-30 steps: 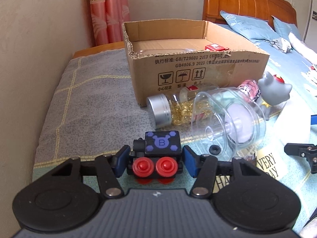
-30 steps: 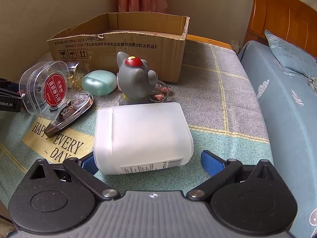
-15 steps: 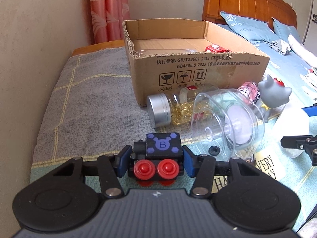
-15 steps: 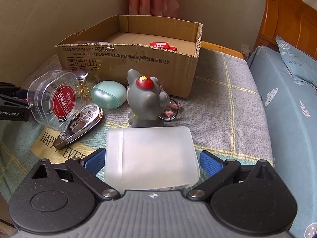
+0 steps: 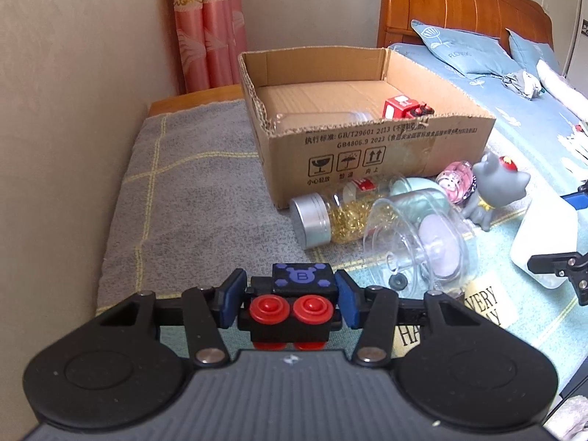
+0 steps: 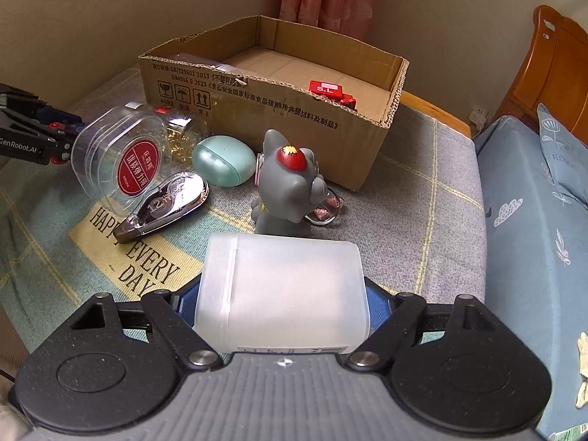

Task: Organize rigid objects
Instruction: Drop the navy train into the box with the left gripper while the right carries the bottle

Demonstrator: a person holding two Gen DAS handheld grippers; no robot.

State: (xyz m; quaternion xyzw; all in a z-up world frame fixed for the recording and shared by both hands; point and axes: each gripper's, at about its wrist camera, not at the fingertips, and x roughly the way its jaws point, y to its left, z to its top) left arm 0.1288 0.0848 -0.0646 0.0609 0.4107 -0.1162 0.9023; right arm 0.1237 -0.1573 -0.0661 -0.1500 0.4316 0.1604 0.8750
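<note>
Showing, on the left gripper (image 5: 290, 299), a grey ribbed body (image 5: 290, 397) with a small white mark at its front edge. Carrying two round black discs (image 5: 106, 371) at the sides, each dished in the middle. Sporting black link bars (image 5: 200, 321) pinned with silver screws (image 5: 210, 355) and tipped with dark blue pads (image 5: 230, 303). Bearing white lettering (image 6: 18, 143), "GenRobot.AI", along one black side.

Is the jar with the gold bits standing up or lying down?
Lying down. The clear jar of gold bits rests on its side on the blanket, silver lid pointing sideways, right in front of the cardboard box.
</note>
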